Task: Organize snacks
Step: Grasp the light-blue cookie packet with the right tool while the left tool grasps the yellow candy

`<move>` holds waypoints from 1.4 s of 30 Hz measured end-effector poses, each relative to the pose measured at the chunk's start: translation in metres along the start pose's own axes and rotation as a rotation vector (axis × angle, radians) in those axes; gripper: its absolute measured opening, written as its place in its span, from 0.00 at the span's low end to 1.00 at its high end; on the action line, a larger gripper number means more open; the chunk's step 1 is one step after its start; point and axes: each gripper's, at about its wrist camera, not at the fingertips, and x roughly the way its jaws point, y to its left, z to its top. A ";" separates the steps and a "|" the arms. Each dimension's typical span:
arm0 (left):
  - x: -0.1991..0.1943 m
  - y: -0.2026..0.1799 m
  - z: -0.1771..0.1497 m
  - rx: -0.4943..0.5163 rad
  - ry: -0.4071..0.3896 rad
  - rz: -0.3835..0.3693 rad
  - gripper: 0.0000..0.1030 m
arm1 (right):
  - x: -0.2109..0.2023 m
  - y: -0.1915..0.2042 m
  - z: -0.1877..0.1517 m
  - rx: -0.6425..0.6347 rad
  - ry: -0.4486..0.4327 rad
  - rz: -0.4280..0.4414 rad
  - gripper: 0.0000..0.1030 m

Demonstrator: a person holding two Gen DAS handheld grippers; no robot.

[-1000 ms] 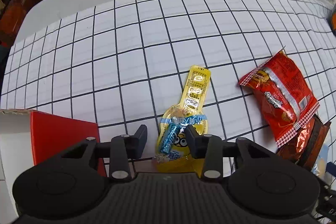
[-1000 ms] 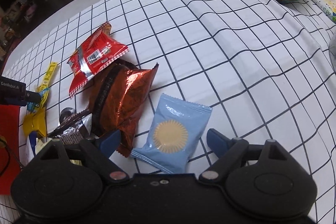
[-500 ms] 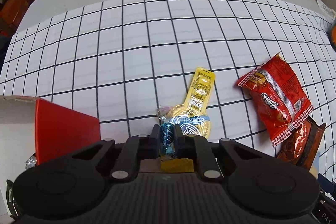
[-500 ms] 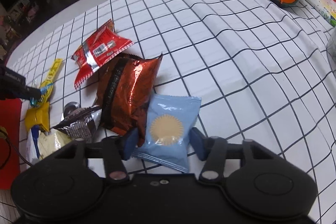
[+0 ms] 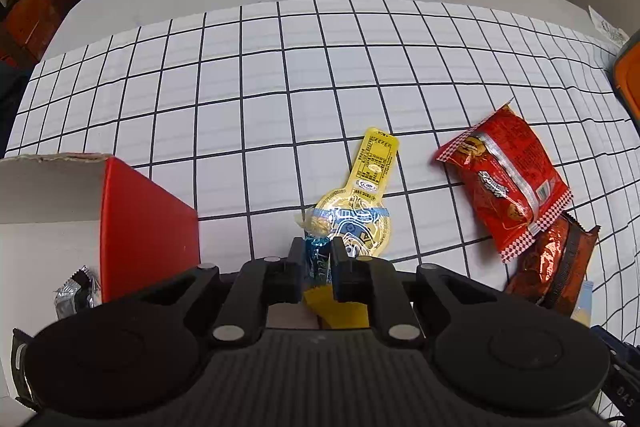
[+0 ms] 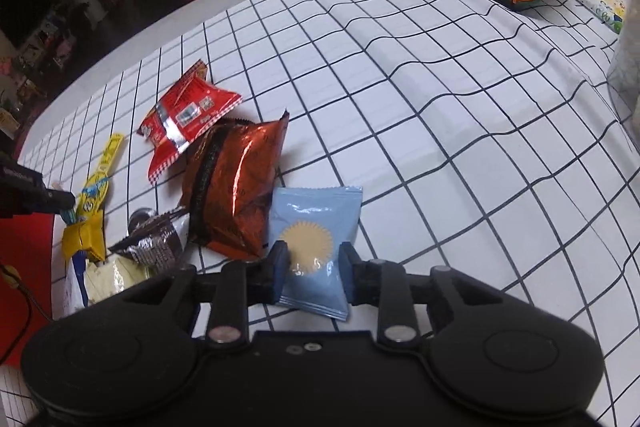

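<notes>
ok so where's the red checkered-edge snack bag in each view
Left wrist view: the red snack bag lies right of centre on the grid cloth, its lower end overlapping the copper-brown bag.
Right wrist view: the same bag lies left of centre, up and left of the copper-brown bag.
Shared landmark: the yellow paddle-shaped packet, just left of the red bag in both views.

On the tabletop (image 5: pixel 280 67) the snacks lie in a loose row. Seen from the left wrist, the open box (image 5: pixel 148 223) stands at the left, with a small wrapped snack (image 5: pixel 74 293) inside it. Right of the box lies the long flat packet (image 5: pixel 360 203) — a twisted candy (image 5: pixel 318 259) over its near end. Further right, the chip bag (image 5: pixel 508 183) overlaps the foil bag (image 5: pixel 554 267); the pale pouch (image 6: pixel 316 239) lies beside that — nearer the right wrist.
</notes>
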 end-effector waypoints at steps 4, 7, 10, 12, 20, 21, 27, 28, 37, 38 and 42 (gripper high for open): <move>-0.009 0.000 -0.003 0.007 -0.003 -0.010 0.12 | 0.001 0.006 -0.003 -0.025 0.000 -0.016 0.29; -0.014 -0.004 -0.006 0.007 -0.006 -0.006 0.12 | 0.000 0.011 -0.004 -0.045 -0.002 -0.022 0.32; -0.017 -0.005 -0.008 -0.001 0.000 0.002 0.12 | 0.002 0.014 -0.006 -0.059 0.012 -0.019 0.43; -0.015 -0.003 -0.008 -0.006 0.006 0.000 0.12 | 0.004 0.016 -0.007 -0.075 0.018 -0.017 0.61; 0.000 -0.003 0.011 -0.005 0.018 0.018 0.12 | 0.013 0.026 -0.009 -0.128 0.023 -0.031 0.70; 0.003 -0.006 0.015 0.003 0.019 0.027 0.12 | 0.015 0.026 -0.010 -0.130 0.028 -0.031 0.69; 0.020 -0.017 0.023 0.026 0.042 0.040 0.24 | 0.015 0.027 -0.010 -0.173 0.022 -0.028 0.62; 0.024 -0.018 0.024 0.029 0.044 0.041 0.26 | 0.015 0.026 -0.009 -0.177 0.022 -0.025 0.62; 0.038 -0.022 0.030 0.033 0.032 0.011 0.21 | 0.014 0.021 -0.007 -0.196 0.014 -0.012 0.59; 0.040 -0.023 0.031 0.033 0.030 0.008 0.21 | 0.014 0.021 -0.007 -0.196 0.013 -0.011 0.58; 0.044 -0.021 0.033 0.022 0.020 0.018 0.12 | 0.014 0.019 -0.007 -0.190 0.002 -0.007 0.52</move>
